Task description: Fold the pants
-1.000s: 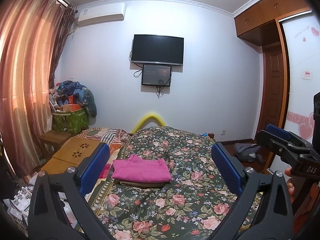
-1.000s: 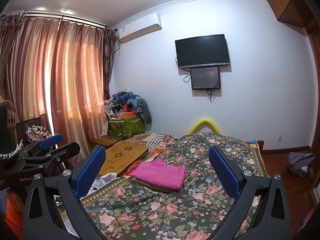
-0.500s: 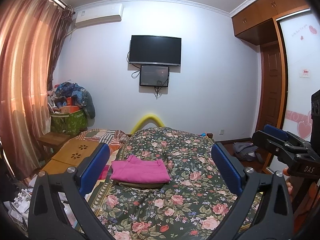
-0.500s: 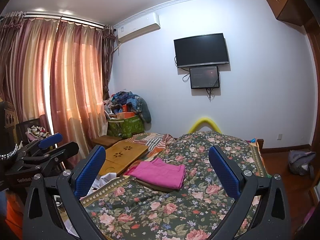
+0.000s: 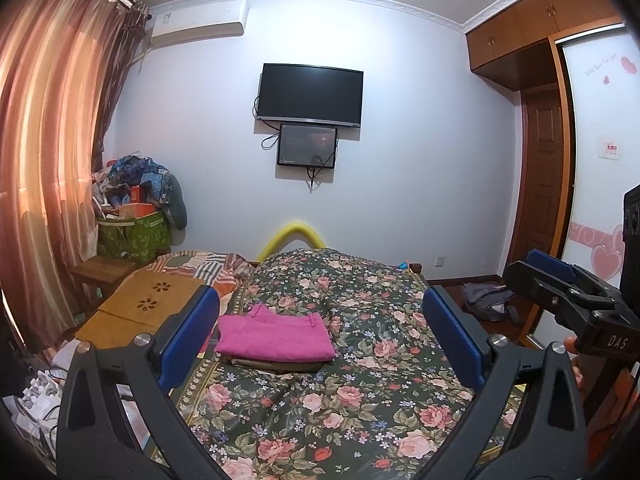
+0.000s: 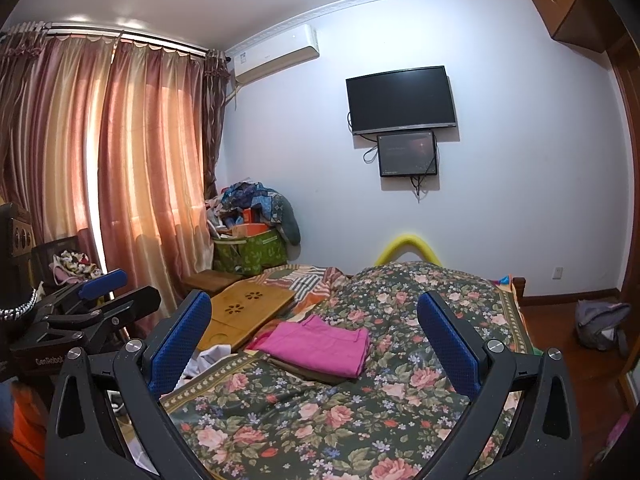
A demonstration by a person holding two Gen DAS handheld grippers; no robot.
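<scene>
1. hovering above the near end of the bed (image 5: 360, 420), the left tongs (image 5: 320, 344) are spread wide with nothing between their blue pads.
2. the right tongs (image 6: 316, 344) are likewise released and empty, held in the air over the bed's near left corner.
3. in the left wrist view the right tongs show at the right edge, with part of a hand (image 5: 576, 360) behind them; in the right wrist view the left tongs appear at the left edge.
4. the pink pants (image 5: 276, 338) lie folded into a neat rectangle on the floral bedspread (image 6: 400, 400), left of the bed's middle and well apart from both tongs.
5. they rest on top of a darker olive folded garment (image 5: 276, 366), whose edge peeks out beneath them.
6. a wooden lap tray (image 5: 144, 308) with flower cut-outs sits just left of the stack.
7. behind it a striped blanket (image 5: 204, 264) lies crumpled.
8. a green bag (image 6: 252, 256) heaped with clothes stands in the corner by the pink curtains (image 6: 120, 180).
9. on the far wall hang a dark television (image 5: 310, 94), a smaller screen (image 5: 307, 145) just beneath it, and an air conditioner (image 6: 276, 54) higher up near the curtains.
</scene>
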